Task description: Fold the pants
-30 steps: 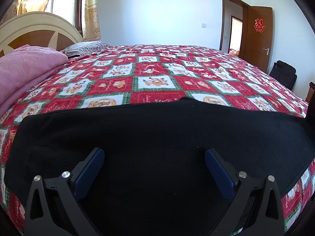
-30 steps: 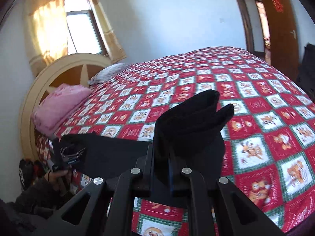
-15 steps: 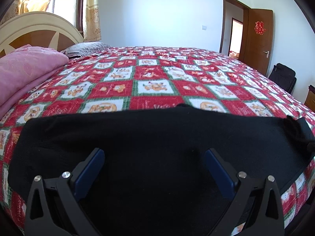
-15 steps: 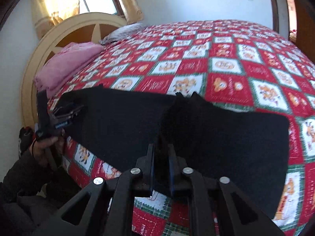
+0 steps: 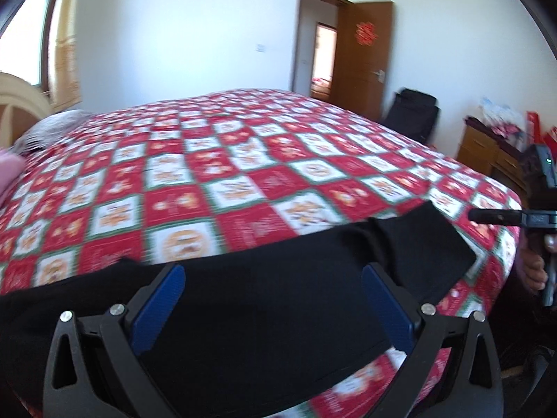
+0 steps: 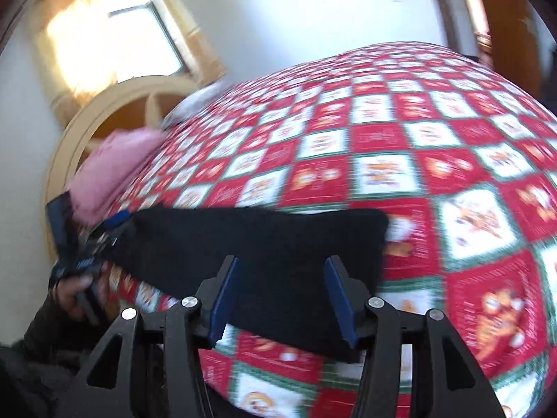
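Your left tool (image 5: 271, 299) is hovering spread, gripping nothing, over the pants (image 5: 243, 299), which are lying lengthwise along the bed's (image 5: 243, 160) near edge; your right tool (image 6: 282, 292), spread too, is facing their other end.

A bed in a red checked quilt (image 5: 243, 181) carries black pants (image 5: 278, 299) flat along its near edge.

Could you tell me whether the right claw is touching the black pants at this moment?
Cannot tell. In the right wrist view the right claw is open over the black pants, but motion blur hides any contact or gap.
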`<control>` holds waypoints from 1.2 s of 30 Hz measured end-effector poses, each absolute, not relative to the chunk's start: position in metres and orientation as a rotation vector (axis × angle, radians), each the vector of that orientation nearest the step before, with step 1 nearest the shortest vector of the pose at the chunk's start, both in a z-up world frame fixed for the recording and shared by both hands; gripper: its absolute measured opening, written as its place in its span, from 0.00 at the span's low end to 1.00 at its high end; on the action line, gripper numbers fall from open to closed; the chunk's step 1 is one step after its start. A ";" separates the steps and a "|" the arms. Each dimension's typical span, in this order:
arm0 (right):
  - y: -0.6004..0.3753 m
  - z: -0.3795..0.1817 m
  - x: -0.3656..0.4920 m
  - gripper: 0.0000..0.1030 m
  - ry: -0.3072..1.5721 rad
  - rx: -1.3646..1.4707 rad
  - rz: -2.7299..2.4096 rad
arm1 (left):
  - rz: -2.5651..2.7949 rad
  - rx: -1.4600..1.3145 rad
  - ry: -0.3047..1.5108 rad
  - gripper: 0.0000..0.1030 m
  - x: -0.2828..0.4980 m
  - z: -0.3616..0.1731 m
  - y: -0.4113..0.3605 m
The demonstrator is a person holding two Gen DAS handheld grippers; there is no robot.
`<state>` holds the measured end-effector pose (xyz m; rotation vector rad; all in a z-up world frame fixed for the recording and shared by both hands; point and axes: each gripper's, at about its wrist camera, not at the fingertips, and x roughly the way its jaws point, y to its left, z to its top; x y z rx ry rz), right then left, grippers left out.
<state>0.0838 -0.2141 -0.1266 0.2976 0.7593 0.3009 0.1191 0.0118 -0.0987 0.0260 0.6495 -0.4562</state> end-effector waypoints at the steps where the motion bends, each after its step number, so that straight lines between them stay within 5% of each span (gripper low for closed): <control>1: -0.221 -0.130 0.084 0.52 0.755 0.318 0.280 | -0.482 0.032 0.661 1.00 0.121 -0.098 0.001; 16: -0.259 -0.151 0.079 0.54 0.692 0.433 0.180 | -0.622 0.011 0.897 0.51 0.153 -0.139 -0.098; 18: -0.257 -0.152 0.080 0.54 0.692 0.427 0.177 | -0.637 0.006 0.895 0.24 0.151 -0.137 -0.100; 20: -0.253 -0.154 0.080 0.54 0.696 0.414 0.175 | -0.651 0.015 0.888 0.15 0.148 -0.135 -0.102; 36: -0.245 -0.158 0.077 0.60 0.685 0.383 0.172 | -0.544 -0.154 0.876 0.11 0.149 -0.096 -0.020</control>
